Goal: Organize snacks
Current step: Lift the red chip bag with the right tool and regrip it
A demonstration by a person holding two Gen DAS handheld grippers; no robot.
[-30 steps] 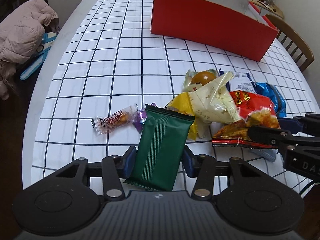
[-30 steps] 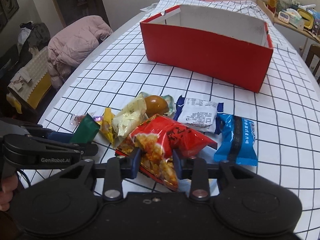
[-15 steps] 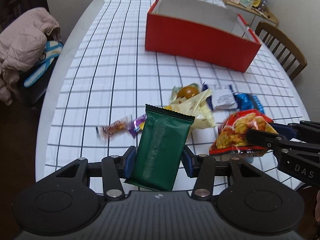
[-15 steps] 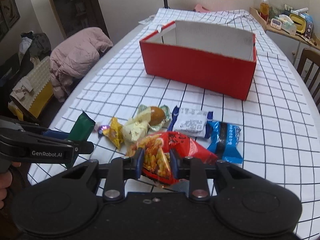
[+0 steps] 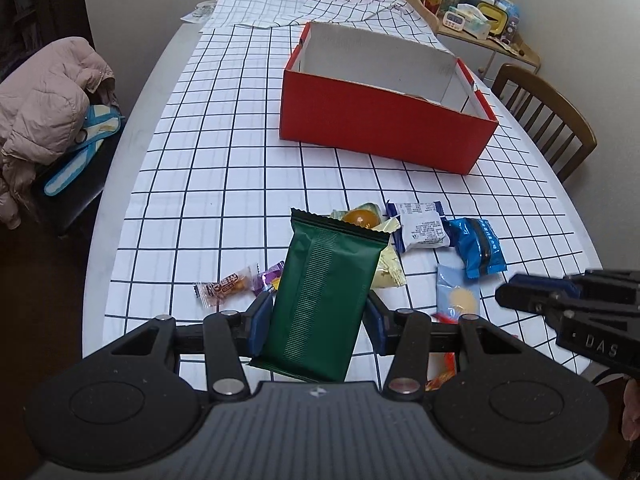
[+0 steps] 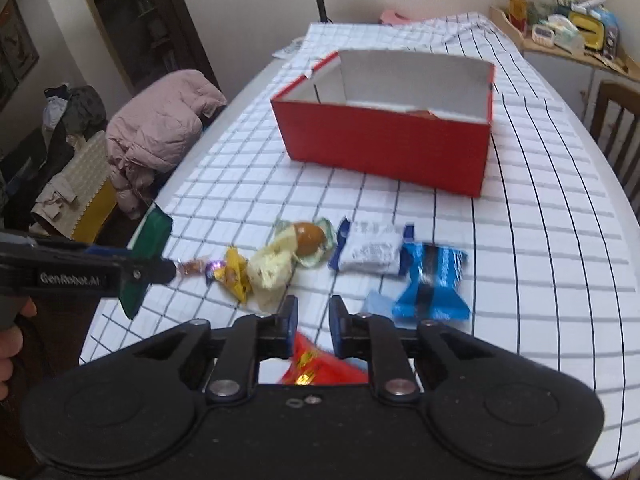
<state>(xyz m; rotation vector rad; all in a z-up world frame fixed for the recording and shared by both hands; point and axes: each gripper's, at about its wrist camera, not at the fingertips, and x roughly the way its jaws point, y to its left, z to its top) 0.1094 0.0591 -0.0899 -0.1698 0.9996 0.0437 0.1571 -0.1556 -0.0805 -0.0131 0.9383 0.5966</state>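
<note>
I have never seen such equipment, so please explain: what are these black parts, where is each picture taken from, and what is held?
There is no robot here. A person holds one hand tool in each hand, and each tool carries a camera that looks forward along its two fingers.

The left tool grips a green packet. The right tool, seen in its own camera, has a red snack bag between its fingers; whether they still pinch it is unclear.

On the checked tablecloth lie loose snacks, among them a blue packet, a white packet and a small candy. Behind them stands an open red box, probably meant for the snacks.
</note>
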